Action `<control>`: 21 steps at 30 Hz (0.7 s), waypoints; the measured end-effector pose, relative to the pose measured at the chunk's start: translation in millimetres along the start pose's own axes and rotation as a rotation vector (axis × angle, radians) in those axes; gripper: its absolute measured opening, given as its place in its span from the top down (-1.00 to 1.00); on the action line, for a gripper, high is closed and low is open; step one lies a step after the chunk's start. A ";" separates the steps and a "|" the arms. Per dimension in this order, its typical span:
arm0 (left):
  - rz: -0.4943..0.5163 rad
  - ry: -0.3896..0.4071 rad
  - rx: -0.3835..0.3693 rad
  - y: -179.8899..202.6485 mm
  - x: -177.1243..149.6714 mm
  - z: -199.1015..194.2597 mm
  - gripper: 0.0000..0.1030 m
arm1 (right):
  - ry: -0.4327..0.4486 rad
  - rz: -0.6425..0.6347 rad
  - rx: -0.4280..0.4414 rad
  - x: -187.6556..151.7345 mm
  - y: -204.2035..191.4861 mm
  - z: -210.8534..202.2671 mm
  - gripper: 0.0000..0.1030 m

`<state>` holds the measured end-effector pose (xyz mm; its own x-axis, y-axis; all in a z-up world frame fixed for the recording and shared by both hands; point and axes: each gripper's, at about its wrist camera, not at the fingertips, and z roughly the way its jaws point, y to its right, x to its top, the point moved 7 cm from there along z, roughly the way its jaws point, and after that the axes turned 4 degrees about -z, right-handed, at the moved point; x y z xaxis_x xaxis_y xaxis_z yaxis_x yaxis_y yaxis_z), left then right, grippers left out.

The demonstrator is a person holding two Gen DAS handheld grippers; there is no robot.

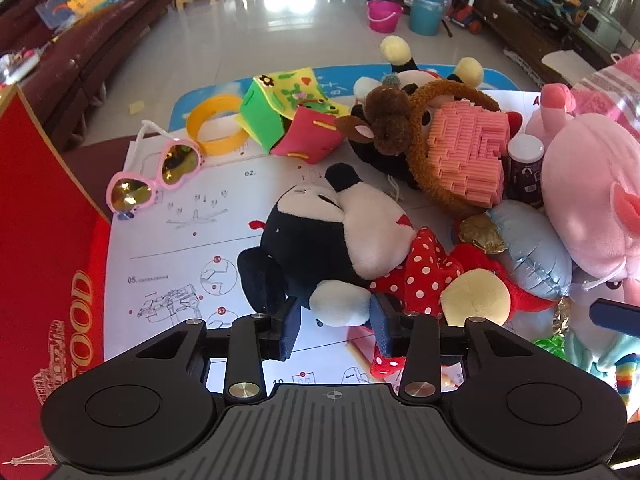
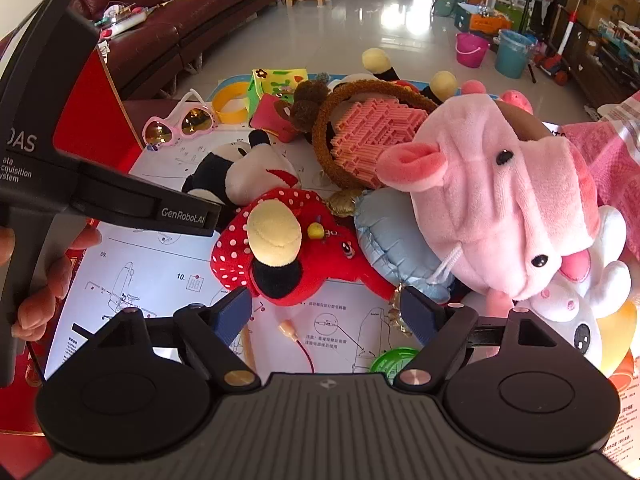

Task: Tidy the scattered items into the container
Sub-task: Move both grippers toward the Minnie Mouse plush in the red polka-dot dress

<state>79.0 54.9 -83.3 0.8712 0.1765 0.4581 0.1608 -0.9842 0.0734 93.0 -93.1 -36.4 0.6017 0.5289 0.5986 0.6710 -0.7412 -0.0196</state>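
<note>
Left wrist view: the left gripper (image 1: pixel 335 318) is seen with its fingers (image 1: pixel 289 326) closed against the white hand of the mouse plush (image 1: pixel 340 240), which lies on its back on the instruction sheet (image 1: pixel 192 240) covering the tabletop, with the red container (image 1: pixel 44 216) standing at the left edge. Right wrist view: the right gripper (image 2: pixel 327 314) is shown with its fingers (image 2: pixel 232 314) spread wide and nothing between them, just short of the plush's yellow shoe (image 2: pixel 274 238), beside the pink pig plush (image 2: pixel 500 208) and the blue foil balloon (image 2: pixel 392 240).
</note>
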 end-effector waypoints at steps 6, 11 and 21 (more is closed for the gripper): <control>0.003 -0.002 -0.003 -2.3 -4.8 1.1 0.11 | -0.042 -0.023 0.040 10.1 -6.5 34.8 -0.33; 0.017 0.008 0.013 -0.6 5.2 2.7 0.17 | 0.017 0.007 0.193 18.3 -20.4 52.9 0.31; -0.002 -0.076 0.009 -23.9 -36.6 5.7 0.71 | -0.007 -0.056 0.211 -10.4 -52.4 36.5 0.38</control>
<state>45.9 72.1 -106.9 0.9034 0.1788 0.3897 0.1661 -0.9839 0.0663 67.4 -44.7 -70.8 0.5630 0.5701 0.5983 0.7791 -0.6078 -0.1540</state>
